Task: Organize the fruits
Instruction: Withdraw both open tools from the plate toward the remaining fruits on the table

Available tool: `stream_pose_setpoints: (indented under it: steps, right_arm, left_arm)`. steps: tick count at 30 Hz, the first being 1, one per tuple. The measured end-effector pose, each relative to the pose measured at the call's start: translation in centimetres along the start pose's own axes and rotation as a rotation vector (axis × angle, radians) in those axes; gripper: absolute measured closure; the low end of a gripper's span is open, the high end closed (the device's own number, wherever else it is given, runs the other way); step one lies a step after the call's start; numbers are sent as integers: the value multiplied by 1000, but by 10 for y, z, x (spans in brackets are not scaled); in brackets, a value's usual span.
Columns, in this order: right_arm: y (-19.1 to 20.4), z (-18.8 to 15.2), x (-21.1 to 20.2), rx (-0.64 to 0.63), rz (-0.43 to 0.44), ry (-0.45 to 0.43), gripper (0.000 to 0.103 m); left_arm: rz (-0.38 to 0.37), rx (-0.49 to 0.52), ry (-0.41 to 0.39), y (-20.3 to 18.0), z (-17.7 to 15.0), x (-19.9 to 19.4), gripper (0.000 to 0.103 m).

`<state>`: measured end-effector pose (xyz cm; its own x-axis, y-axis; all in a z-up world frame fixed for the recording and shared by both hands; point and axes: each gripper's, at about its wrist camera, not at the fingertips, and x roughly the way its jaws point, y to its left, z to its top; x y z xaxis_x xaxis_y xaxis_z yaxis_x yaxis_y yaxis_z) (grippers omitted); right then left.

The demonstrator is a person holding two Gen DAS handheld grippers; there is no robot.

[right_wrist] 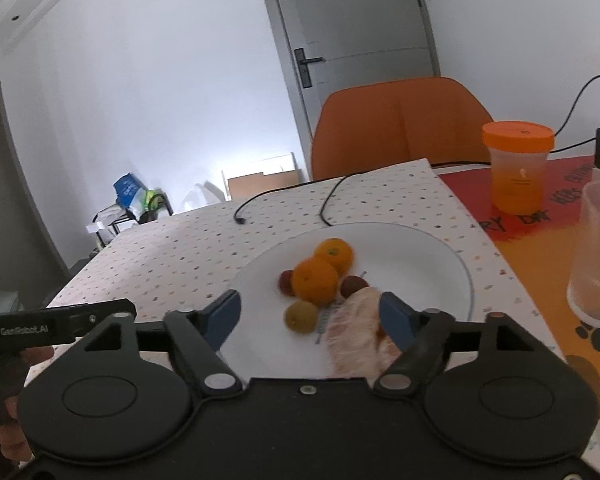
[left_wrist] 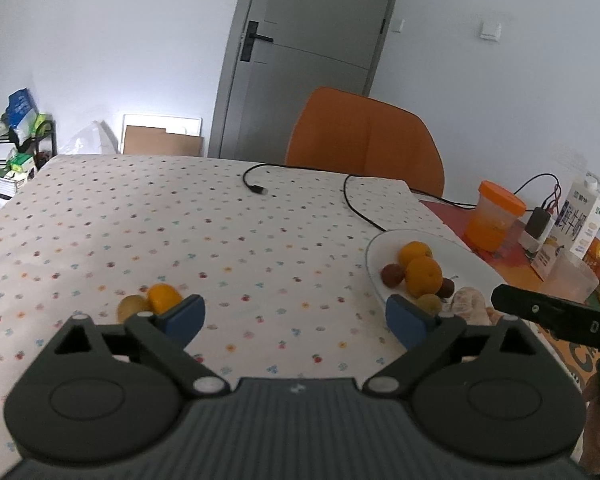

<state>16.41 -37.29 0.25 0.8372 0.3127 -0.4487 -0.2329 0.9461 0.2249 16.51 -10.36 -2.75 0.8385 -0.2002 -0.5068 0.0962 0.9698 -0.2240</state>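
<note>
Closest to us in the left wrist view sits our left claw (left_wrist: 296,318), its blue pads spread wide with nothing but the dotted tablecloth (left_wrist: 220,232) between them. Just beyond its left pad, an orange (left_wrist: 163,297) and a greenish-yellow fruit (left_wrist: 132,306) lie touching each other on the counter. Off to the right we see the white plate (left_wrist: 456,256) with the rest of the fruit piled on it.

From the right wrist view, our right claw (right_wrist: 310,320) is also released, its pads standing apart over the near part of the plate (right_wrist: 420,264). A peeled, pale pink citrus segment (right_wrist: 354,332) lies on the plate between the pads, close against the right one; we cannot tell whether that pad touches it, and the left pad is clear of it. Beyond it, two oranges (right_wrist: 320,272) sit touching, one behind the other. A small dark red fruit (right_wrist: 287,282) lies to their left, another (right_wrist: 354,286) to their right, and a greenish-yellow one (right_wrist: 301,316) just in front.

Further right on the counter, apart from the plate, stand a jar with an orange lid (right_wrist: 518,168) and a clear plastic cup (right_wrist: 598,252). A black cable (right_wrist: 284,196) trails across the cloth behind the plate, and an orange chair (right_wrist: 400,124) stands at the far edge.
</note>
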Motion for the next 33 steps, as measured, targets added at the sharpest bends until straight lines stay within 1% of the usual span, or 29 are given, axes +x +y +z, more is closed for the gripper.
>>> stream_pose_setpoints:
  steps: [2,4,7,14,26,33]
  right_arm:
    - [6,0,0,-2,12,-1,16]
    - [11,-1,-1,-5,24,-1,6]
    - [21,-1,-2,-10,39,-6,0]
    - [35,-2,-2,-14,61,5,0]
    - [62,-6,-4,-46,107,18,0]
    - [76,-6,-2,-70,131,24,0]
  left_arm:
    - [14,1,-7,4,-1,-5,5]
    - [21,-2,-12,9,-1,-9,1]
    - [25,-16,-13,17,-1,-15,0]
    - [37,-36,-40,33,0,-30,0]
    - [40,-55,-51,52,-3,-50,0]
    - [64,-71,-55,64,-6,-58,0]
